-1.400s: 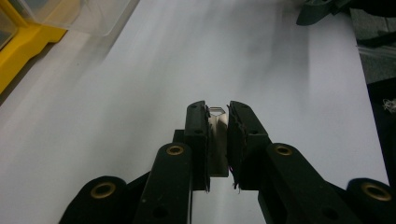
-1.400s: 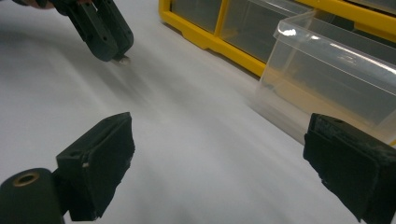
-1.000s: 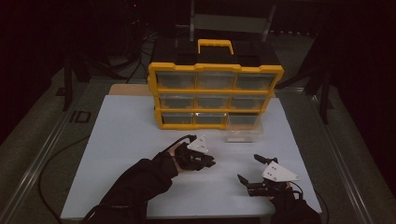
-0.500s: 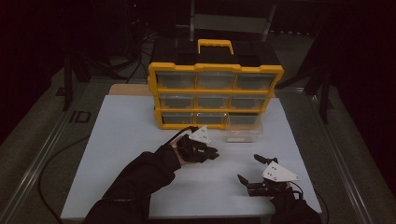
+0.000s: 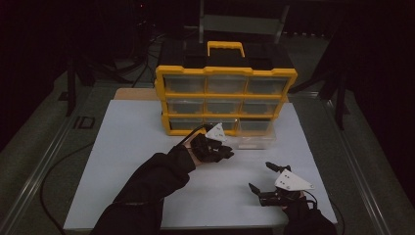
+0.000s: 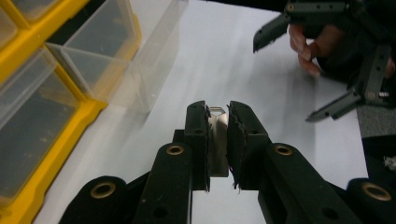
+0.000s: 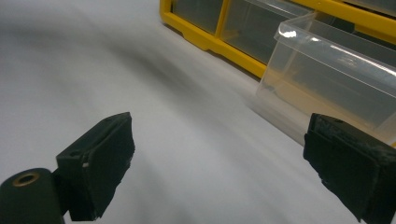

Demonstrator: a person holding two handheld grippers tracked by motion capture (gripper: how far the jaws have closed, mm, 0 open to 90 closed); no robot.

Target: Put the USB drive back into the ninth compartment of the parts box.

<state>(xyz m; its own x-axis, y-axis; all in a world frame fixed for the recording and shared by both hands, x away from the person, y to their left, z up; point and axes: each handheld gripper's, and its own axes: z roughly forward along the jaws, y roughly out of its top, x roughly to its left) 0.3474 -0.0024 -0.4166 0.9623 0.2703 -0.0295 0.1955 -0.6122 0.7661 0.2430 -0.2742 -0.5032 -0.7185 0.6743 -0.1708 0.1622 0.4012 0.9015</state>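
The left gripper (image 6: 218, 140) has its jaws shut tight on a small, thin, shiny grey metal piece (image 6: 217, 122). It is held above the white desk (image 5: 142, 147), near the clear plastic drawer (image 5: 254, 139) pulled out of the yellow drawer box (image 5: 225, 100). Most of the metal piece hides between the jaws, so its full shape is hard to tell. The right gripper (image 5: 268, 183) waits with its jaws wide open and nothing between them
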